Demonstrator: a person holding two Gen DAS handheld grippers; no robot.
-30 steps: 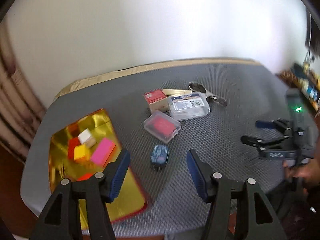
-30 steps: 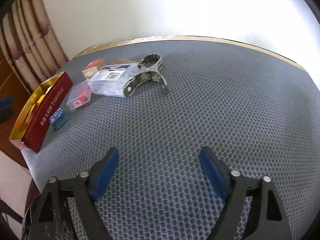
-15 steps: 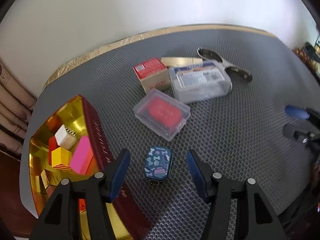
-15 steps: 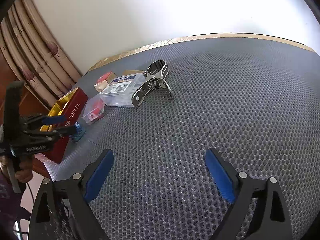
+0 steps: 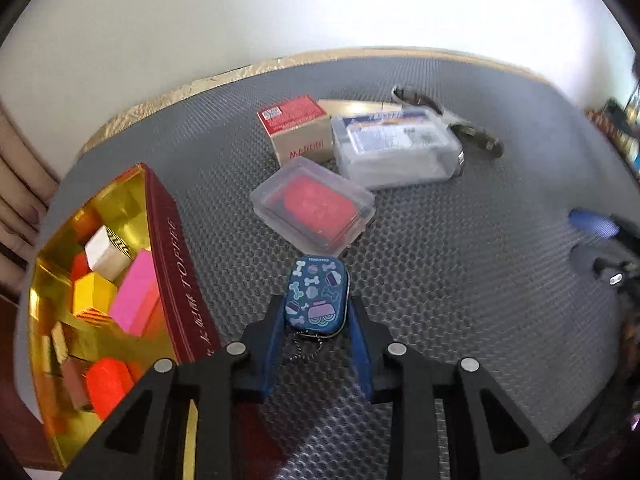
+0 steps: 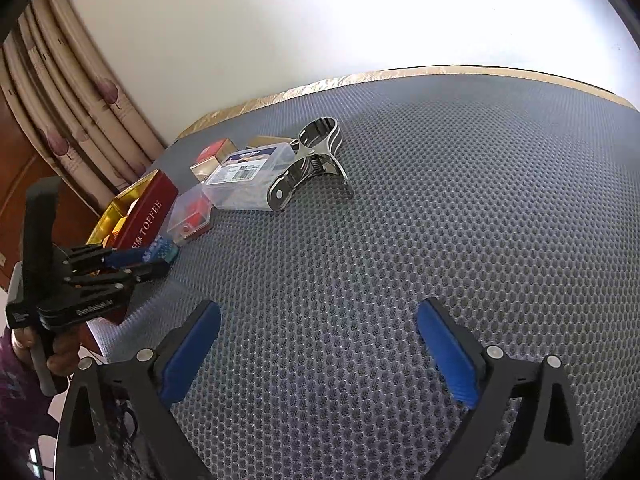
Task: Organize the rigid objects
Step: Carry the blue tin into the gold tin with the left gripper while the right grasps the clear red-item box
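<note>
My left gripper (image 5: 316, 312) is shut on a small blue tin (image 5: 316, 294) with bone patterns, right beside the red and gold toffee box (image 5: 176, 272) that holds several coloured blocks. The tin (image 6: 162, 249) and left gripper (image 6: 154, 258) also show in the right wrist view. Beyond lie a clear case with a red insert (image 5: 316, 204), a red-topped carton (image 5: 298, 128), a clear labelled box (image 5: 394, 144) and a metal clamp (image 6: 308, 168). My right gripper (image 6: 318, 354) is open and empty above the grey mat.
The grey honeycomb mat (image 6: 460, 208) covers the table, with a gold edge (image 6: 360, 78) by the white wall. Curtains (image 6: 76, 92) hang at the left. The right gripper's fingers (image 5: 592, 224) show at the right edge of the left wrist view.
My left gripper moved forward and down onto the blue tin and closed on it. The right gripper stayed open and shifted a little.
</note>
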